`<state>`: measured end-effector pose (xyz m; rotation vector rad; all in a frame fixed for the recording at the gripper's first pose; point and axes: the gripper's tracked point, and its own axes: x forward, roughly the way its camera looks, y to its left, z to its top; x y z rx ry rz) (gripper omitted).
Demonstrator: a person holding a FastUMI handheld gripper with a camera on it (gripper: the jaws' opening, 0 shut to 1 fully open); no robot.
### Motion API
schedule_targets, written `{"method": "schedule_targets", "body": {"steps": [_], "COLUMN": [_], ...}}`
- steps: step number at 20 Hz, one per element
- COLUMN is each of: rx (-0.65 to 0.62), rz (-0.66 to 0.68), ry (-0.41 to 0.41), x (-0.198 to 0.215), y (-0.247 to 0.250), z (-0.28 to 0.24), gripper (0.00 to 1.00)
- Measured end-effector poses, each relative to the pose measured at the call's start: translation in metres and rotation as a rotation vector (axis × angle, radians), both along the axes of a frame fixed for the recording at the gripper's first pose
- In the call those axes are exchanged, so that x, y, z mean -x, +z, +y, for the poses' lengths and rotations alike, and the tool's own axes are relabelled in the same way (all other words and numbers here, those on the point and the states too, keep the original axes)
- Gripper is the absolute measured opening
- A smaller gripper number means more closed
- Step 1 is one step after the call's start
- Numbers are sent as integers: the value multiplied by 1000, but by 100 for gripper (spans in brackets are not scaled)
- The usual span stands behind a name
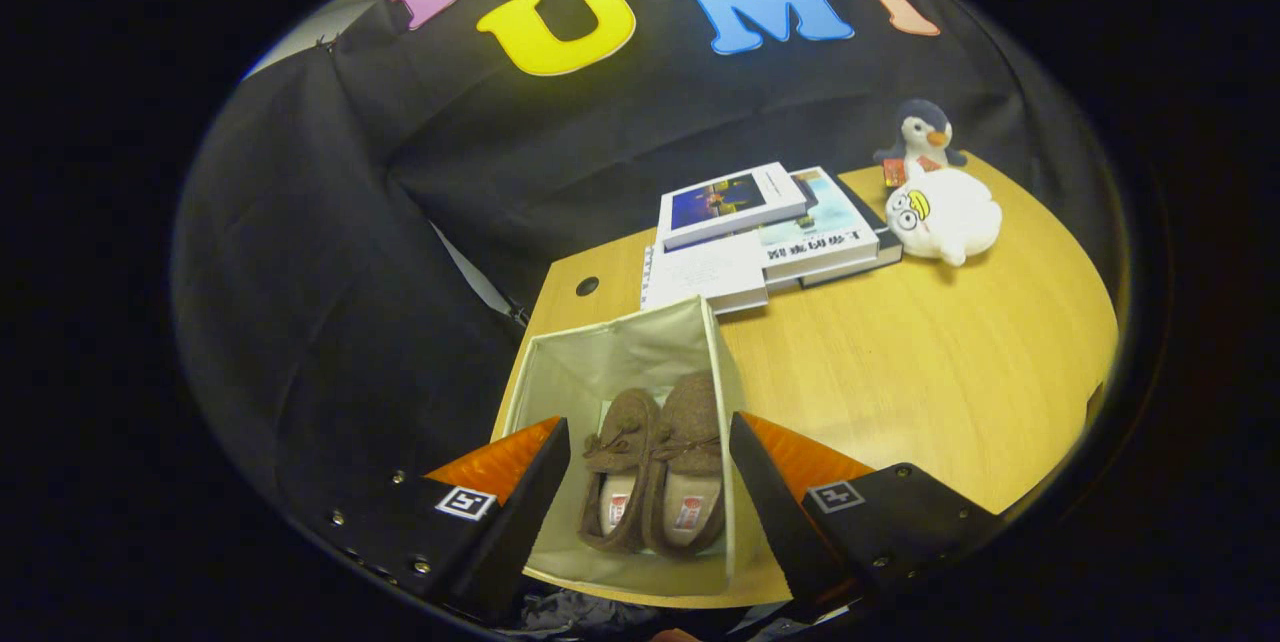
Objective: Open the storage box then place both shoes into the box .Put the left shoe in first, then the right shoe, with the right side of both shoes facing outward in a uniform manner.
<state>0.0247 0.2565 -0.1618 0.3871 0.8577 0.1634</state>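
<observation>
We are looking at a staged booth set up like a home study corner. Black cloth (330, 252) hangs as walls close behind and beside a light wooden desk (900, 372) with a cable hole (587, 286) in its top. Beyond the fingers, a loose stack of books (765, 232) lies on the desk, and past them sit a penguin plush toy (922, 137) and a white plush toy (945, 215). Just ahead of the fingers, a fabric storage box (620, 362) holds a pair of brown slippers (655, 467): household things, arranged rather than lived with.
</observation>
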Motion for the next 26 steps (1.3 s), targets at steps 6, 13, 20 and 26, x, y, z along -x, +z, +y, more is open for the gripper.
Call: {"method": "schedule_targets", "body": {"steps": [6, 13, 20, 26], "rx": [123, 194, 302, 333], "rz": [-151, -228, -334, -458], "ry": [8, -60, -97, -139], "x": [3, 16, 27, 35], "y": [42, 73, 99, 123], "z": [-70, -160, -235, -268], "gripper": [97, 98, 98, 97]}}
